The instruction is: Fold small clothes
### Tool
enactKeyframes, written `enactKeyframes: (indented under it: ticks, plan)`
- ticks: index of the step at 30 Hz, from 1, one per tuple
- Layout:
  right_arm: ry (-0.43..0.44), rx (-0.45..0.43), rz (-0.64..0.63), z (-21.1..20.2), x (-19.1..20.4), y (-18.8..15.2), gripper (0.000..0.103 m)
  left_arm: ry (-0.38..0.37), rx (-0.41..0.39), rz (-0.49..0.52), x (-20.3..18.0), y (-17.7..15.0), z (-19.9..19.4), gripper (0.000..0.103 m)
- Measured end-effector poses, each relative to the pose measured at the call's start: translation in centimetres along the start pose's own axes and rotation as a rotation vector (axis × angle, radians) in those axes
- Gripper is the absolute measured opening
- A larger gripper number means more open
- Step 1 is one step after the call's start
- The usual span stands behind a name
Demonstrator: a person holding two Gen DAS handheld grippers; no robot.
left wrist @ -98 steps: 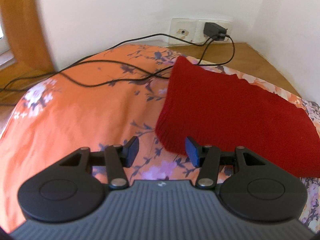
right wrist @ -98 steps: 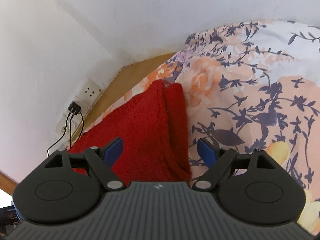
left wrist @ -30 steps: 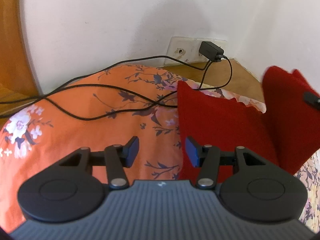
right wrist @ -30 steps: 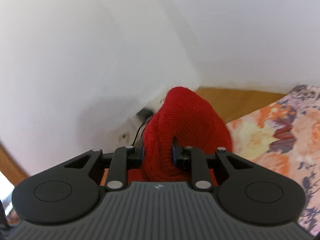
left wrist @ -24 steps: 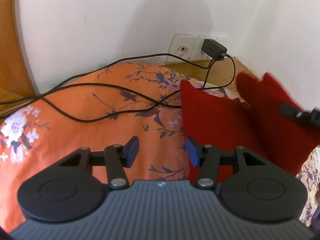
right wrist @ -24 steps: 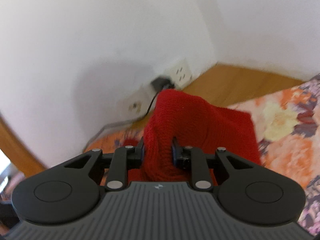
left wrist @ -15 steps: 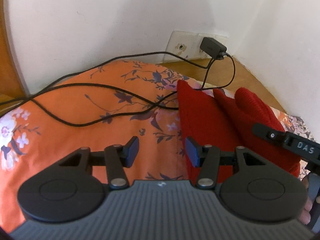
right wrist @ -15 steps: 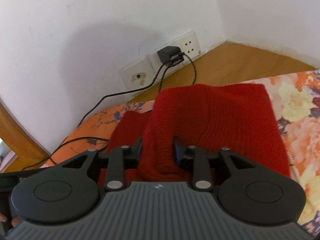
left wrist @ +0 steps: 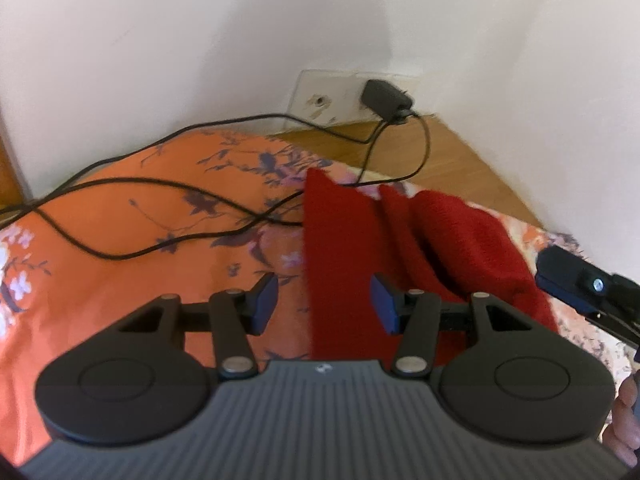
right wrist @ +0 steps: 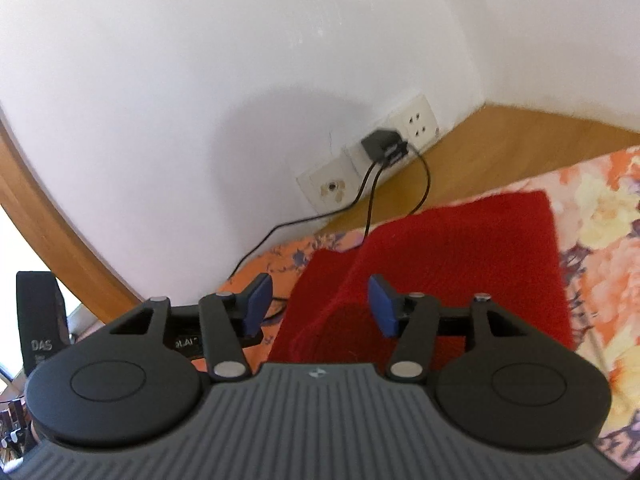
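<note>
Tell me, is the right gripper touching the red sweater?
Apart. The right wrist view shows the right gripper open, the red sweater lying below untouched.

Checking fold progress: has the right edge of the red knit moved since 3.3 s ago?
Yes. The red knit garment has had its right edge brought leftward, toward the wall socket plate, and laid over itself; the right tool is open.

- The right tongs [right wrist: 318, 304], clamped on the red knitted garment [right wrist: 460, 256] half a second ago, now stand parted with nothing between them.
- The lifted half of the garment now lies folded over the other half on the orange floral bedspread [left wrist: 120, 232].
- The left tongs [left wrist: 324, 302] have drifted nearer the garment's left edge.
</note>
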State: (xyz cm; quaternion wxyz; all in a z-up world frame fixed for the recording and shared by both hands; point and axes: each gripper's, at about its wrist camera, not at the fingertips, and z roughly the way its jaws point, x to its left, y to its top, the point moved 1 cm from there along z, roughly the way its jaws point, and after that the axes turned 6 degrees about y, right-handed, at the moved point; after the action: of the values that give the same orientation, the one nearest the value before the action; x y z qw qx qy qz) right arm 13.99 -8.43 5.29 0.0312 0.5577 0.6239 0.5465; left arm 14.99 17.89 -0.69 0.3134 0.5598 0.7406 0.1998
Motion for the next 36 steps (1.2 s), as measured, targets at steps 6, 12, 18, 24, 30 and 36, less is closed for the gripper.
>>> enactKeyframes:
  ticks: [6, 12, 18, 24, 30, 36]
  plan:
    - [-0.042, -0.073, 0.089, -4.0, -3.6, 0.7, 0.064, -0.008, -0.032, 0.003, -1.9, 0.6, -0.1, 0.053]
    - [-0.152, -0.082, 0.153, -5.3, -8.5, 1.2, 0.065, -0.036, -0.014, -0.012, -4.0, 1.7, 1.2, 0.053]
    - [-0.192, -0.041, 0.182, -5.2, -12.1, 1.1, 0.065, -0.027, 0.041, 0.028, -7.5, 2.4, 3.7, 0.053]
    - [-0.116, 0.011, 0.275, -3.7, -14.6, 0.6, 0.069, 0.049, 0.091, 0.083, -10.0, 2.1, 6.6, 0.081]
    - [-0.082, 0.05, 0.307, -2.3, -16.2, 0.0, 0.07, 0.075, 0.116, 0.075, -10.2, 1.5, 8.1, 0.081]
    - [-0.031, 0.068, 0.362, -1.6, -17.1, -0.3, 0.075, 0.055, 0.121, 0.039, -9.4, 0.9, 8.0, 0.082]
